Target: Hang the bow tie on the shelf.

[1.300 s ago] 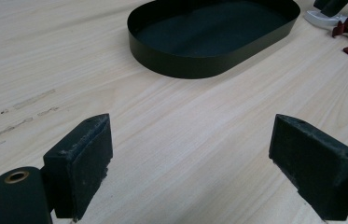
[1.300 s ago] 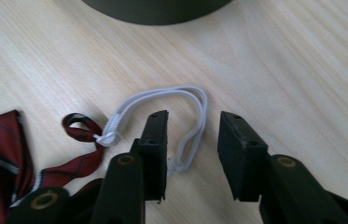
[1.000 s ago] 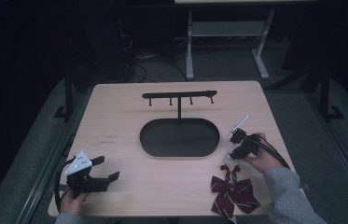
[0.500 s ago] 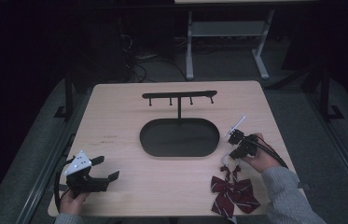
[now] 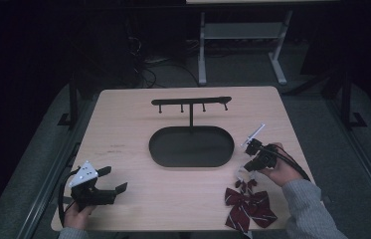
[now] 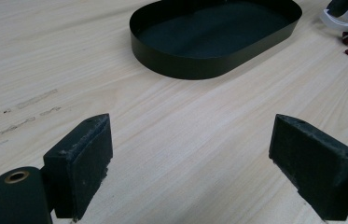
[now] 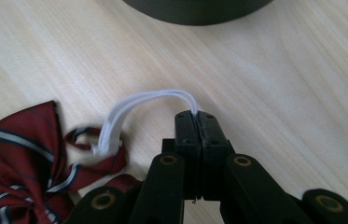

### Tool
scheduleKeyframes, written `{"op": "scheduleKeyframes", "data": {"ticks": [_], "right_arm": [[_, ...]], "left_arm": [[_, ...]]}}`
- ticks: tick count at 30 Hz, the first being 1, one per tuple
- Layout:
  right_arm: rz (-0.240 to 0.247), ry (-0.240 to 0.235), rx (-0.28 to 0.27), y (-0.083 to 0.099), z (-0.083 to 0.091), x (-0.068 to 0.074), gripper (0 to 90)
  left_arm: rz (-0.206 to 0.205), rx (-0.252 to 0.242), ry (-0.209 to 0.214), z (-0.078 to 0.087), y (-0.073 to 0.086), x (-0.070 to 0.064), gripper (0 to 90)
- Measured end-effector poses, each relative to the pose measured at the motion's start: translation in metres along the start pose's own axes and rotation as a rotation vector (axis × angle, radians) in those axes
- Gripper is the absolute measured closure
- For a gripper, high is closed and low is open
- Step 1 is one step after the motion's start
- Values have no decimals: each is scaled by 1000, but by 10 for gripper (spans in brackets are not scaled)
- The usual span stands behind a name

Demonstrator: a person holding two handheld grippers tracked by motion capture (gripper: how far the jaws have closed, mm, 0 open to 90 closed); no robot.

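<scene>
Right gripper view has our right tongs [image 7: 197,116] clamped on the white elastic loop [image 7: 134,105] of the red striped bow tie [image 5: 248,208] lying on the tabletop [image 5: 183,199], left tongs [image 6: 190,163] apart and idle, so we lift slowly towards the hook stand [image 5: 191,103], keeping the loop pinched.

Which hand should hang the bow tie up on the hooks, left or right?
Probably the right. The right gripper is already shut on the white elastic loop of the red striped bow tie, near the hook stand. The left gripper sits open at the table's far corner, holding nothing.
</scene>
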State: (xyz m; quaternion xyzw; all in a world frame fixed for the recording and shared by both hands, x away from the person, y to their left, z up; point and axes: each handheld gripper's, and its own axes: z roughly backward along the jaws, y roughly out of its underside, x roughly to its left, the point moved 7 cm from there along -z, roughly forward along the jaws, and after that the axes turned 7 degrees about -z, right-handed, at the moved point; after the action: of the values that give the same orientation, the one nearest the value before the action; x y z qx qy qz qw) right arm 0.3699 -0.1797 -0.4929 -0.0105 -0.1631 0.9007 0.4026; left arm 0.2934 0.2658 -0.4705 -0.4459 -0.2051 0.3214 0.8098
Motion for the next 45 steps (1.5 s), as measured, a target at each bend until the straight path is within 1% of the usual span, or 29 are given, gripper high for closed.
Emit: {"op": "scheduleKeyframes", "data": {"ticks": [4, 5, 10, 14, 20, 27, 30, 36, 45], "right_arm": [[28, 2, -12, -4, 9, 7, 882], [41, 3, -17, -5, 11, 8, 883], [72, 3, -27, -10, 22, 16, 883], [94, -7, -39, -13, 29, 23, 883], [112, -28, -62, -17, 41, 30, 882], [142, -30, -65, -21, 50, 38, 882], [152, -29, -68, -22, 54, 41, 882], [164, -27, -77, -24, 62, 45, 882], [176, -37, -87, -26, 70, 47, 883]], "left_arm": [[0, -6, 0, 0, 0, 0, 131], [1, -6, 0, 0, 0, 0, 131], [0, -4, -2, 0, 0, 0, 131], [1, -1, -2, 0, 0, 0, 131], [1, -3, -2, 0, 0, 0, 131], [-2, 2, -1, 0, 0, -1, 131], [0, -4, -1, 0, 0, -1, 131], [2, 2, 0, -1, 0, 0, 131], [6, 2, -2, -1, 0, 0, 131]]}}
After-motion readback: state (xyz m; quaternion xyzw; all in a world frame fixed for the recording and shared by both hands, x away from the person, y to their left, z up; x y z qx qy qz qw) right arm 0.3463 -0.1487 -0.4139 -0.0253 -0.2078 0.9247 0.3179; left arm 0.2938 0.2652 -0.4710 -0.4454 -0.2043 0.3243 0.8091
